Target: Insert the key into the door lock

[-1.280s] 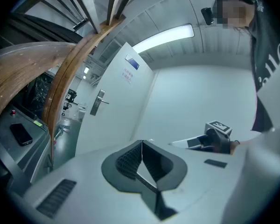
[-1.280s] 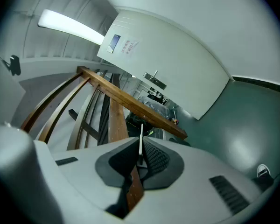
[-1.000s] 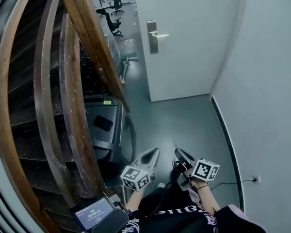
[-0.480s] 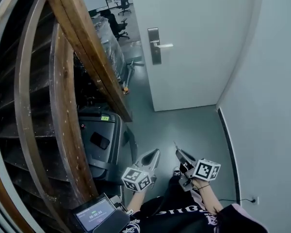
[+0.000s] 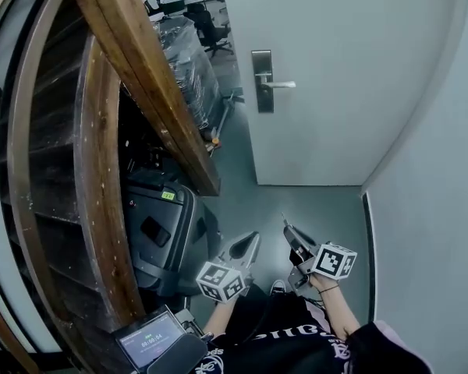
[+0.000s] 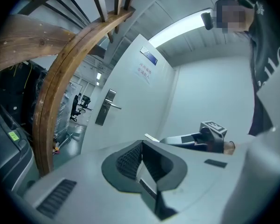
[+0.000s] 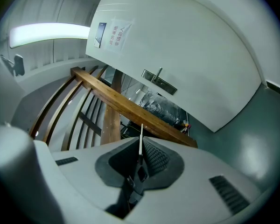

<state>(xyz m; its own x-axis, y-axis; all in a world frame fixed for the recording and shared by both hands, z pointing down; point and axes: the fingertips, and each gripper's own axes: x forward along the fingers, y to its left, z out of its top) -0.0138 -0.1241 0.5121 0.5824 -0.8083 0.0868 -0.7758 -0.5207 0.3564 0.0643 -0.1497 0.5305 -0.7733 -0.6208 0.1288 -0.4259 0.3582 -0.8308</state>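
The right gripper (image 5: 291,236) was clamped on a thin, flat metal key (image 7: 141,135), whose blade projected past the ribbed dark pads (image 7: 155,157). We found the left gripper (image 5: 248,244) closed on nothing. The rectangular metal lock plate (image 5: 262,81) on the smooth white door (image 5: 343,92) stood well apart from the key.

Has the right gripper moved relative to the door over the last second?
Yes. The right gripper, holding the key, has advanced toward the door; the floor strip between them is narrower.
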